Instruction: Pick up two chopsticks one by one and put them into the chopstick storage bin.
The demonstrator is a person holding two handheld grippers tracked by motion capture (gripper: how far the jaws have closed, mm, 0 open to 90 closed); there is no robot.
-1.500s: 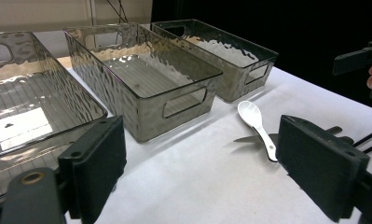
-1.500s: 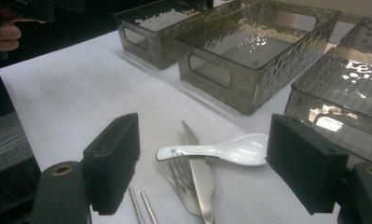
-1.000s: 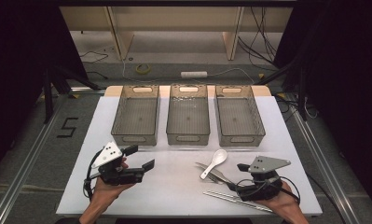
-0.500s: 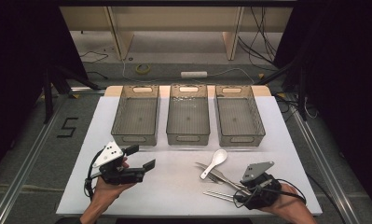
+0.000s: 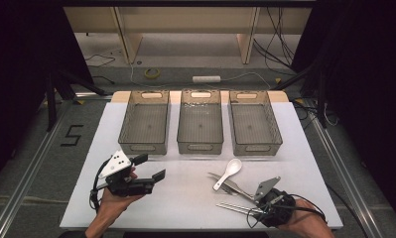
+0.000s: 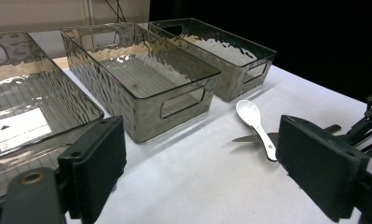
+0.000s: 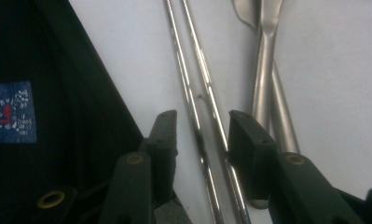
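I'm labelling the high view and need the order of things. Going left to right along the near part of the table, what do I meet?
Left gripper → white spoon → right gripper, with the metal chopsticks between its jaws. The fork and other cutlery overlap the spoon, so they are left out.

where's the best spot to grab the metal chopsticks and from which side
Probably mid-shaft, from straight above. The metal chopsticks lie flat, side by side on the white table, so jaws either side can pinch both rods together. The right gripper has just been closing with the pair between its pads, not yet pressing. Stay clear of the fork handle close beside them.
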